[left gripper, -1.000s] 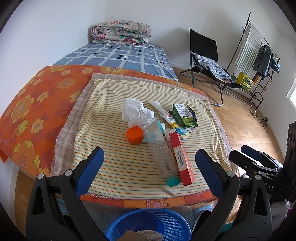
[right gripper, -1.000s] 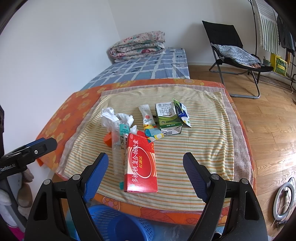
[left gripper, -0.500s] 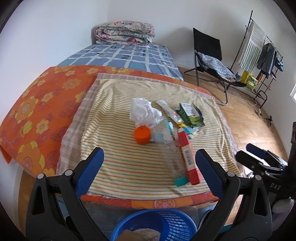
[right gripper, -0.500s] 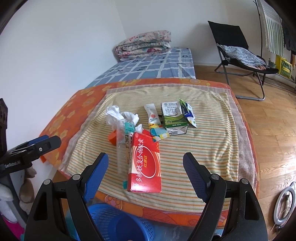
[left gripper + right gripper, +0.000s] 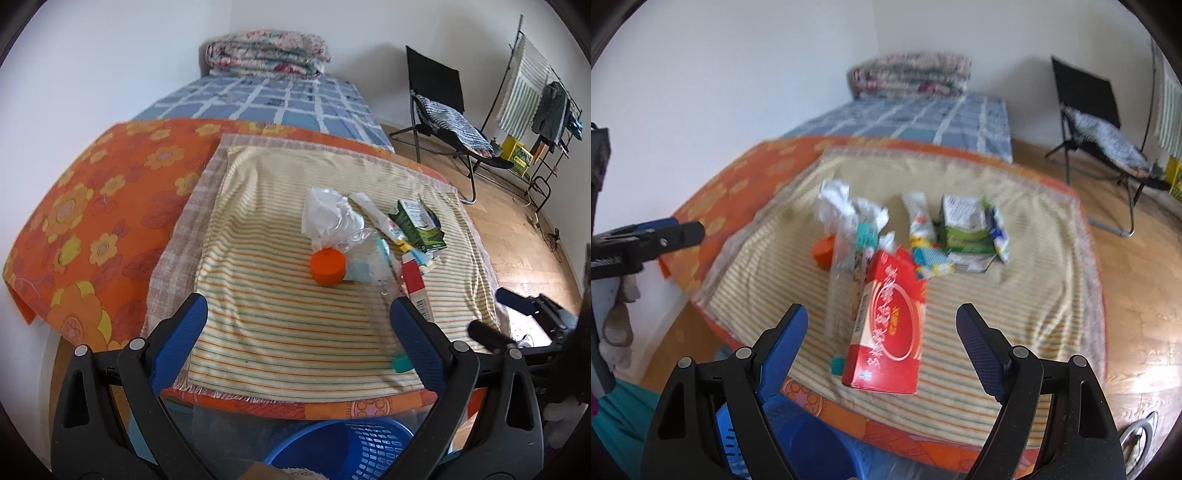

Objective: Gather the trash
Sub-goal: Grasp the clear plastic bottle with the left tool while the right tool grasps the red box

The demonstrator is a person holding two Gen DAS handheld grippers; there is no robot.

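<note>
We hold the left gripper [image 5: 297,336] with its blue-padded fingers spread wide, gripping nothing, above the near edge of the striped cloth [image 5: 280,332]; the right gripper [image 5: 882,349] is likewise splayed and empty. The right wrist view is smeared by blur, so print on the packaging there is hard to read.

All the trash sits on the striped cloth, toward its middle and right. The clear plastic bottle [image 5: 839,284] lies lengthwise, nearly invisible against the stripes; in the left wrist view our own right finger covers most of it, leaving only the teal cap [image 5: 402,363] peeking out near the cloth's front edge. The red cardboard box [image 5: 888,328], flat and rectangular, lies just right of the bottle; from the left it shows only a narrow side. Beside the bottle's far end sits an orange round lid [image 5: 328,266], touching crumpled white plastic film [image 5: 327,218]. Farther right on the cloth we see a white tube-shaped wrapper [image 5: 919,221], a green carton [image 5: 419,225] with dented sides, and small blue-and-yellow scraps we cannot identify.

Below the cloth's front edge, a blue perforated plastic basket [image 5: 354,448] is cut off by the frame; something pale lies inside, indistinct. The cloth covers an orange floral sheet [image 5: 92,218]. Beyond it are a blue checked mattress [image 5: 280,103] and a black folding chair [image 5: 439,99].
</note>
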